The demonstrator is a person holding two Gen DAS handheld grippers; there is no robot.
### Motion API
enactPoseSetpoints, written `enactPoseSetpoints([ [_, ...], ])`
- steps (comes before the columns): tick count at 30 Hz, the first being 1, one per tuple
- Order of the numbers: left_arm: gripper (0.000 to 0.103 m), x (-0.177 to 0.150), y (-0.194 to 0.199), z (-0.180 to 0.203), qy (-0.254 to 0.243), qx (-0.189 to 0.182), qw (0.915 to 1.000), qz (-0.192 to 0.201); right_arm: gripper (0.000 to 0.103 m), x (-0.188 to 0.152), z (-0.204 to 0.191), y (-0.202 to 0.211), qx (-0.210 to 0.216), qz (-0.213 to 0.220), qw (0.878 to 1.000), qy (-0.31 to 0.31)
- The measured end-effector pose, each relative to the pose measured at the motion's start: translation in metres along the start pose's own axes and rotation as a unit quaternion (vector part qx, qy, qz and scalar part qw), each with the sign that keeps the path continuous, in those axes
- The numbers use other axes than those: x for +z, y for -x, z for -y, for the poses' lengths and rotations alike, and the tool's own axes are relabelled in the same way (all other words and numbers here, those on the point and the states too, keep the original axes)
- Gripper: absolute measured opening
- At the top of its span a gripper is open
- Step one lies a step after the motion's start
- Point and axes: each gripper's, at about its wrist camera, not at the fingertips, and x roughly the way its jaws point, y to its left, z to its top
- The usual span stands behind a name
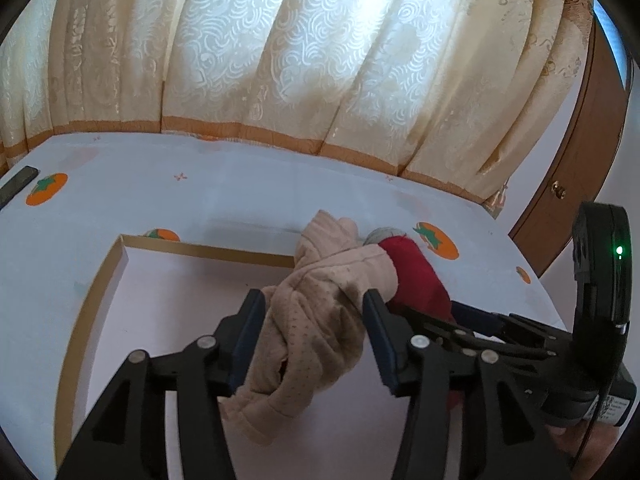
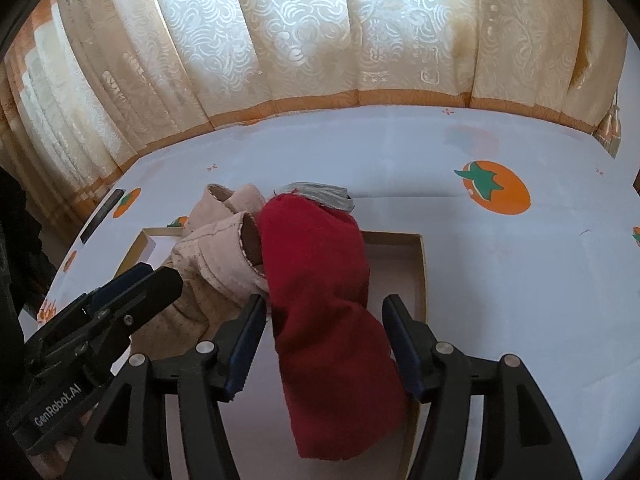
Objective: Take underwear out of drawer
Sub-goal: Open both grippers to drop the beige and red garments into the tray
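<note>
Both tongs are released: beige underwear point(image 1: 316, 332) sits loose between the left tongs point(image 1: 312, 312), red underwear point(image 2: 324, 300) between the right tongs point(image 2: 324, 320), draped over the drawer point(image 2: 420, 276) edge. They should be pulled fully clear onto the table point(image 2: 460, 240).

Soft daylight through backlit curtains point(image 1: 320, 52); sharp focus, fisheye-warped dark corners.

A home bedroom: cream patterned curtains point(image 1: 280, 60), a persimmon-print bedsheet point(image 2: 500, 240) and a wooden cabinet door point(image 1: 576, 184).
</note>
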Motion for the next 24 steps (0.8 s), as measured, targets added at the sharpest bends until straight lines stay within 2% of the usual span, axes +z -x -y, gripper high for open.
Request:
enactPoseSetpoints([
  [5,0.052,-0.003,0.008,-0.003,-0.001,-0.007,1.0,-0.001,0.063,-0.006,-0.004,0.005,0.006,-0.001,1.0,0.002],
  [8,0.056,-0.007,0.019,-0.005,-0.004,-0.011,0.9999,0.007,0.064,-0.011,-0.008,0.011,0.014,0.0,1.0,0.004],
  [24,0.06,-0.032,0.086,-0.016,-0.01,-0.043,0.9979,0.048,0.068,-0.061,-0.041,0.075,0.061,0.023,0.997,0.046],
])
